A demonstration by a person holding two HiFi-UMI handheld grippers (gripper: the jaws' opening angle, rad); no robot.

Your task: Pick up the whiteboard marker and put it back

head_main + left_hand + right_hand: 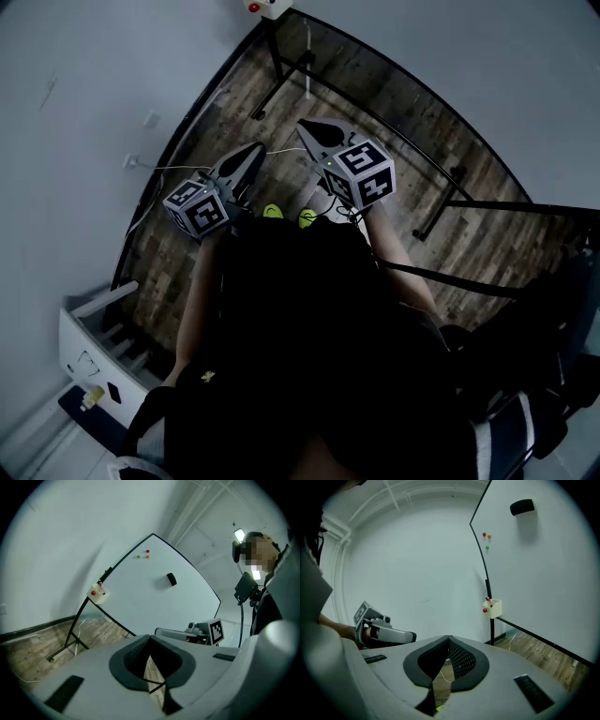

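A small cream box [492, 608] hangs on the whiteboard's [539, 578] black frame, and a red-capped thing stands up in it; I cannot make out a marker as such. The same box [98, 594] shows left of the whiteboard [150, 592] in the left gripper view. Both grippers hang in the air, well short of the board, with nothing between their jaws. My left gripper [151, 638] is shut, tips touching. My right gripper [449, 638] is shut too. In the head view the left gripper [255, 148] and the right gripper [305, 125] point toward the board's stand.
A black eraser [521, 506] and three small coloured magnets [486, 538] stick to the board. The black stand legs [281, 70] rest on a wood floor with a white cable [173, 168] across it. A white rack [94, 347] sits at lower left.
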